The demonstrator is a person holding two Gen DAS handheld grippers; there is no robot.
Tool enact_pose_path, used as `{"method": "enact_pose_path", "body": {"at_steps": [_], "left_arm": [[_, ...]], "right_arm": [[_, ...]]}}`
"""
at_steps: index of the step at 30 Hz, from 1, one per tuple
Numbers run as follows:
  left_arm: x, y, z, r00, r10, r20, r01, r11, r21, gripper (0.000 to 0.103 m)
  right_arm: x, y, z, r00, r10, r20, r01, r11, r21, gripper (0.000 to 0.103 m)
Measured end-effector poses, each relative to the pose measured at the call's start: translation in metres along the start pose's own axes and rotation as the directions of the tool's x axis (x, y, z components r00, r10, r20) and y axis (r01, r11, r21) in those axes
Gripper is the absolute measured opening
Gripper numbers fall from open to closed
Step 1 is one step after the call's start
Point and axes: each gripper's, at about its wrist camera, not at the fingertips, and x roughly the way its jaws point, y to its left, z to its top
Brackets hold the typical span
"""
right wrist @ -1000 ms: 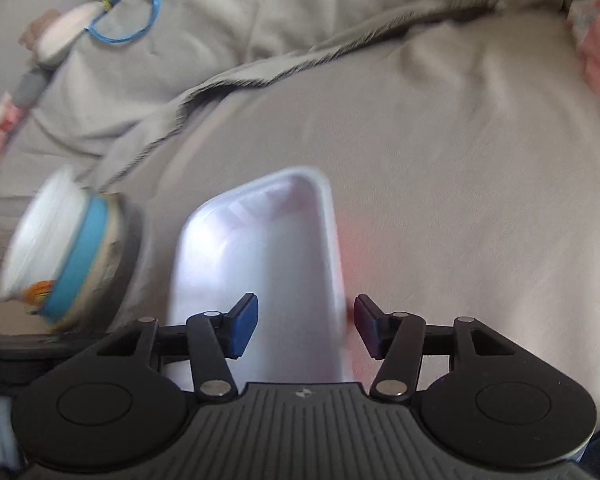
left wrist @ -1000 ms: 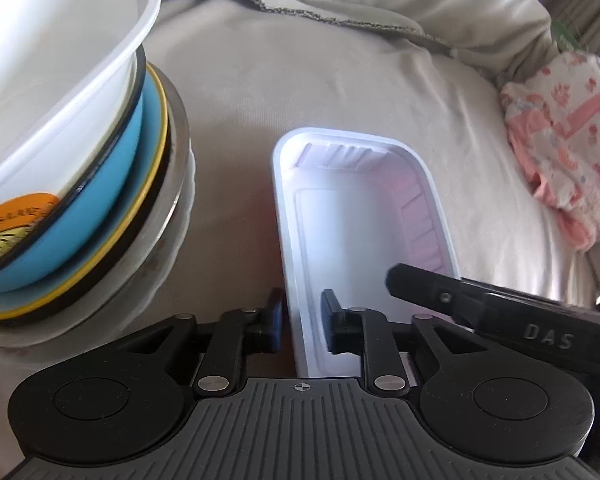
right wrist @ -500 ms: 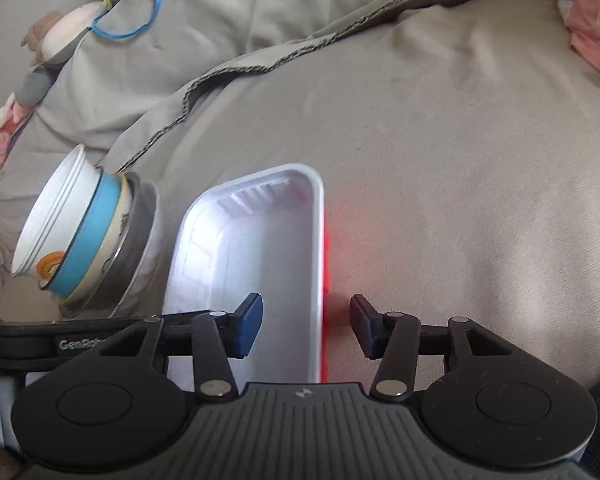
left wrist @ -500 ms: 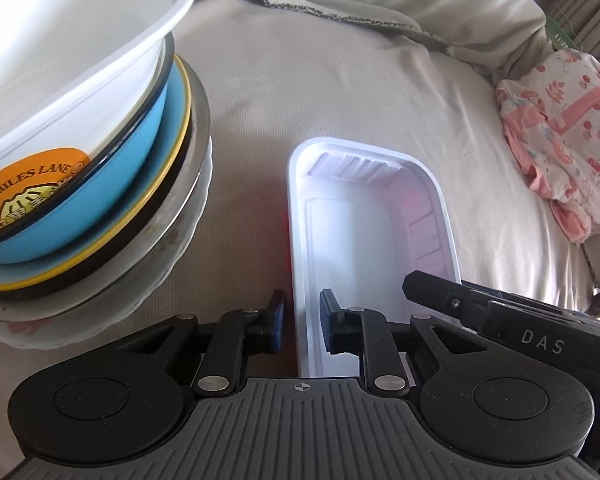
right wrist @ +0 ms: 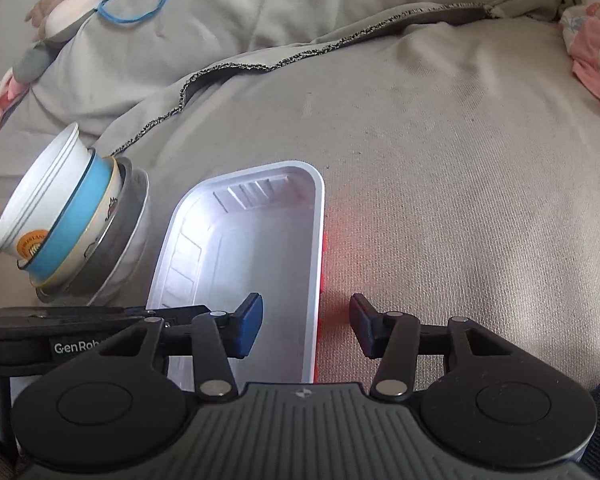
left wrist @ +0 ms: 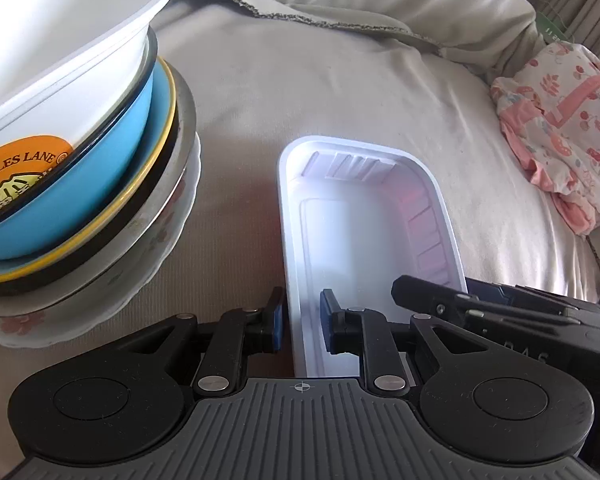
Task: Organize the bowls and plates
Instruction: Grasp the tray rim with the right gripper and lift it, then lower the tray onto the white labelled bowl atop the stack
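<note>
A white rectangular plastic tray (left wrist: 364, 236) lies on a beige blanket; it also shows in the right wrist view (right wrist: 252, 248). My left gripper (left wrist: 302, 322) has its jaws close around the tray's left rim, near its near end. My right gripper (right wrist: 306, 324) is open, its fingers straddling the tray's right rim without touching it. A stack of dishes (left wrist: 72, 168) stands to the left: a white bowl on a blue bowl, a metal plate and a floral plate. The stack leans in the right wrist view (right wrist: 68, 224).
The beige blanket (right wrist: 440, 200) covers a soft bed or sofa with raised folds at the back. Pink patterned cloth (left wrist: 560, 132) lies at the right. Soft toys and a blue ring (right wrist: 132, 4) lie at the far left.
Both cameras have shifted so the stack sits further into view. My left gripper's jaws stay close on the tray's left rim. My right gripper's fingers remain apart around the right rim.
</note>
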Motion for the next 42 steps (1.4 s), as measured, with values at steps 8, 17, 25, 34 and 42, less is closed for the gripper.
{"method": "enact_pose_path", "body": {"at_steps": [8, 17, 25, 34, 42], "left_arm": [[-0.004, -0.005, 0.004, 1.000, 0.011, -0.005, -0.011, 1.000, -0.009, 0.024], [-0.119, 0.005, 0.055, 0.950, -0.102, 0.295, 0.100, 0.995, 0.019, 0.025], [-0.209, 0.089, 0.071, 0.869, -0.159, 0.469, 0.191, 0.981, -0.022, 0.034], [-0.153, 0.178, 0.062, 0.922, -0.166, 0.349, 0.252, 0.943, -0.216, 0.029], [-0.148, 0.194, 0.057, 0.921, -0.204, 0.331, 0.292, 0.925, -0.243, 0.026]], "right_arm": [[-0.001, 0.000, 0.000, 0.997, 0.067, -0.037, -0.064, 0.996, 0.059, 0.039], [-0.092, 0.065, 0.056, 0.981, 0.073, 0.180, -0.061, 0.996, -0.070, 0.039], [-0.093, 0.155, 0.113, 0.963, 0.218, 0.159, -0.198, 0.971, -0.132, 0.039], [-0.008, 0.208, 0.094, 0.992, 0.126, 0.001, -0.124, 0.982, -0.142, 0.039], [0.002, 0.211, 0.091, 0.998, 0.052, 0.030, -0.047, 0.991, -0.128, 0.039]]}}
